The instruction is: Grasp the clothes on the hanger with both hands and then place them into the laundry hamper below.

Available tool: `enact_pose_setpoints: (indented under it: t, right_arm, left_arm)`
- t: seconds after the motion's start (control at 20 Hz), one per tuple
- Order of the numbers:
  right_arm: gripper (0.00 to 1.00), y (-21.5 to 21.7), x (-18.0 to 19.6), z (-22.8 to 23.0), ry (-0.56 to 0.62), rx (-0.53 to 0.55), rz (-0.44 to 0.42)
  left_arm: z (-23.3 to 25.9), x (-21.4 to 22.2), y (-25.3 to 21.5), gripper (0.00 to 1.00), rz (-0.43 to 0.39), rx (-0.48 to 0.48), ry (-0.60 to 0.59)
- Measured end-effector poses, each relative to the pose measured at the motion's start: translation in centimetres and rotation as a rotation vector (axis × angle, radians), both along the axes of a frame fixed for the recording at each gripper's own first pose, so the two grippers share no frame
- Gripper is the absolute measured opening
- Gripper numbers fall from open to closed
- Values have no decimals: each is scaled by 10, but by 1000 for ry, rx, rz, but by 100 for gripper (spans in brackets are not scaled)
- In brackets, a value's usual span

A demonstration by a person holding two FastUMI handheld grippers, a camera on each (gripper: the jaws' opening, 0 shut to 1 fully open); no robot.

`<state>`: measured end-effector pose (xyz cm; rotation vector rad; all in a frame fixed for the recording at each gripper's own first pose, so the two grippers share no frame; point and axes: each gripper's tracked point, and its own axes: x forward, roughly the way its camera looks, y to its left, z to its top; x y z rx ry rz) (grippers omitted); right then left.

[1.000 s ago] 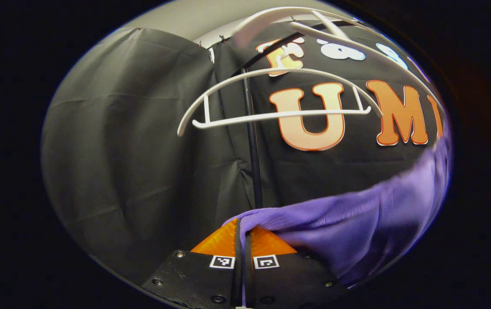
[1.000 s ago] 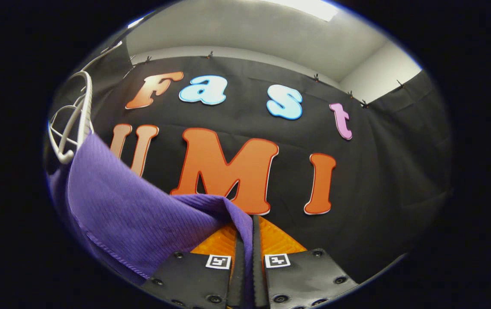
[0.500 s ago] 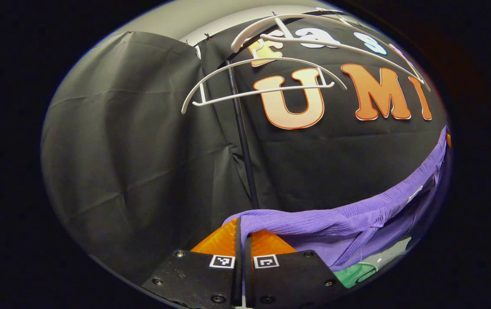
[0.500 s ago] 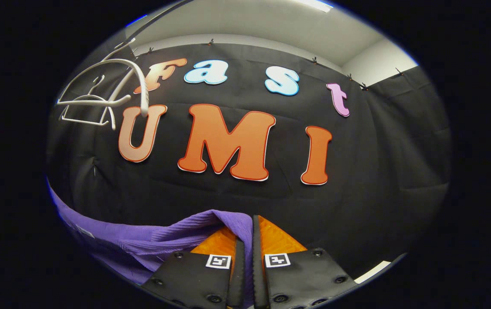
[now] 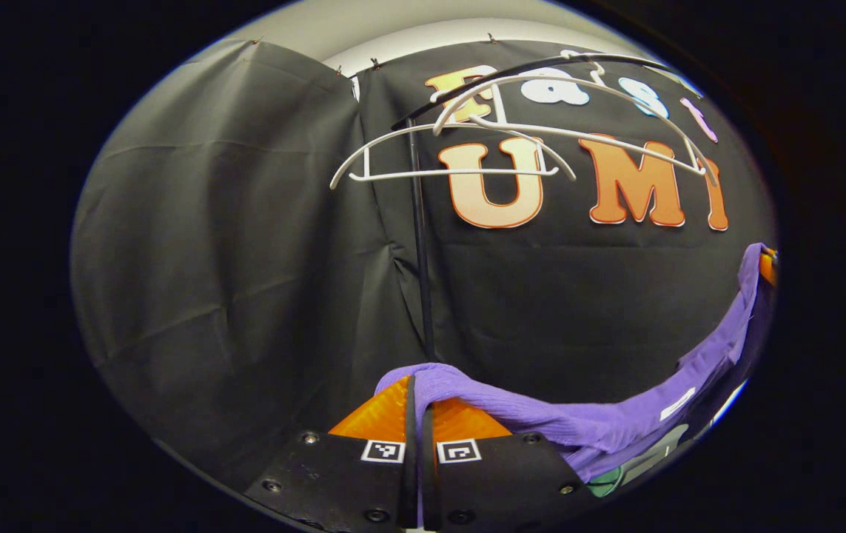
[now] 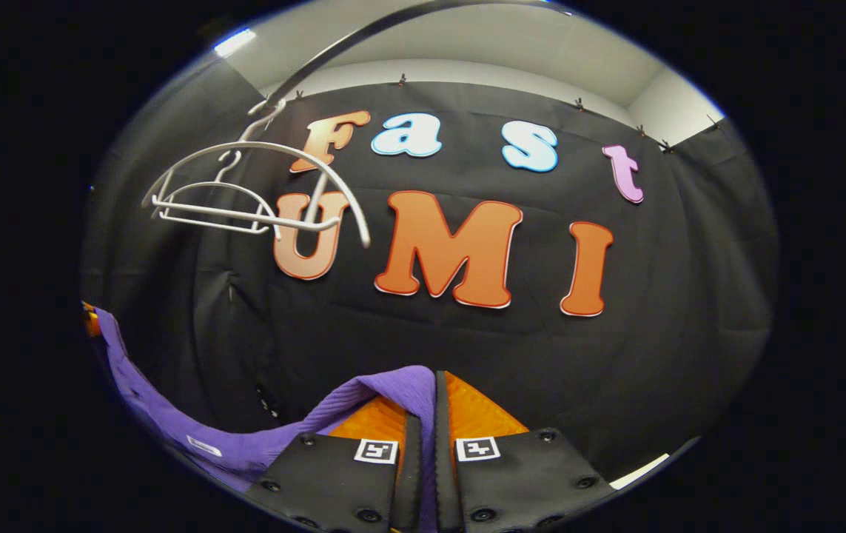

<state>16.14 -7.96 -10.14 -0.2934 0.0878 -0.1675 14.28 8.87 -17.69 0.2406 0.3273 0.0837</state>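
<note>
1. The purple garment (image 5: 615,426) is the biggest thing in play. It hangs well below the white hangers (image 5: 467,148), off them entirely, and is strung in a sagging band between the two grippers. In the right gripper view the same cloth (image 6: 245,448) droops down and away from the hangers (image 6: 245,200) overhead.
2. It looks like a soft ribbed knit, limp and light. It has no stiffness of its own, so the middle will belly down wherever it is unsupported and may swing as it is lowered.
3. The black rail and its upright pole (image 5: 419,259) carry the hangers, which now hang bare above the cloth.
4. The left gripper (image 5: 417,414) has its jaws clamped together on a bunched edge of the garment, which folds over the tip.
5. The right gripper (image 6: 423,414) is likewise pinched tight on a fold at the opposite end, below and well apart from the hangers.
6. Those hold points seem sound: gathered fabric near the top edge at each side, likely the shoulders. A knit this thin could slip from a shallow pinch, so a deep bite matters.
7. A small white label (image 5: 678,403) sits on the cloth far below the hangers.
8. The hamper's position I cannot tell.
</note>
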Motion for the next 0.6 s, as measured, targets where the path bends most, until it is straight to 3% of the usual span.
enact_pose_setpoints:
  t: [0.3,0.45,0.5,0.6]
  right_arm:
    - [16,82,-20,-35,113,55,160]
    - [16,125,-33,-55,183,105,245]
    - [11,137,-36,-64,207,115,265]
    - [11,159,-44,-79,252,138,299]
  left_arm:
    - [-28,-31,-40,3,-67,-114,78]
    - [-56,-39,-80,3,-122,-250,164]
    - [-63,-41,-95,3,-141,-301,185]
    - [-77,-42,-115,3,-173,-351,219]
